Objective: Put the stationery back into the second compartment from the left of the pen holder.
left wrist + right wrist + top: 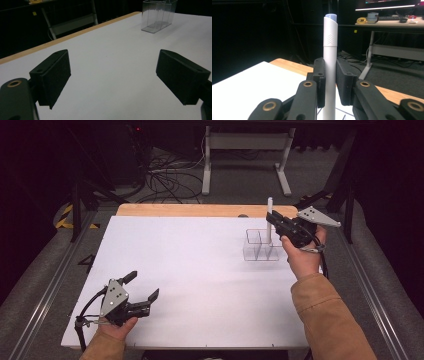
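The right gripper [274, 221] clamps a white pen [329, 62] upright, directly above the clear organizer [261, 245] at the far right of the surface [190, 270]; the left gripper [141, 292] hangs open, well apart.

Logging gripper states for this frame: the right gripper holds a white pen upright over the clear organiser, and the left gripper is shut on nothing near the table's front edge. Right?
Not quite. The left gripper is open, not shut: the left gripper view shows its fingers wide apart over bare table. The rest holds: the right gripper holds the pen upright over the organiser.
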### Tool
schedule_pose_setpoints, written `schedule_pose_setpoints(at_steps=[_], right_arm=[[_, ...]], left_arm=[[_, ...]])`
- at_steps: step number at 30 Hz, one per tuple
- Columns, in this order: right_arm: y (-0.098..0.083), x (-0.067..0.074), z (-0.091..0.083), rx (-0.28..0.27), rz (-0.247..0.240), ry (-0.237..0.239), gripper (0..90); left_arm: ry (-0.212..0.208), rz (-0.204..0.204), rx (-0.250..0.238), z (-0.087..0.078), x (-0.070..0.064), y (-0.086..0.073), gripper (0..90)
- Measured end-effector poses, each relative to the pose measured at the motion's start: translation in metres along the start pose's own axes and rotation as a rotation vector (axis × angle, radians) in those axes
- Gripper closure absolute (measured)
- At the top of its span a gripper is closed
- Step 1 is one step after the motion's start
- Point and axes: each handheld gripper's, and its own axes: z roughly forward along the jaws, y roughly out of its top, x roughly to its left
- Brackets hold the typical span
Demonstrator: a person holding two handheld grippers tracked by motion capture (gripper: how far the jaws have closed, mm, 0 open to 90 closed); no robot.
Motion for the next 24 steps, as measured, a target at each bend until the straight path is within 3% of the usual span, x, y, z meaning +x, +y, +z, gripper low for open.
schedule_pose_setpoints(at_steps=[15, 24], right_arm=[[-0.016, -0.016, 0.026, -0.001, -0.075, -0.042, 78.8], [-0.024, -0.024, 0.035, 0.009, -0.061, -0.058, 78.8]], left_arm=[[-0.007, -0.005, 0.001, 0.001, 0.001, -0.001, 13.3], [-0.006, -0.001, 0.002, 0.001, 0.002, -0.001, 13.3]])
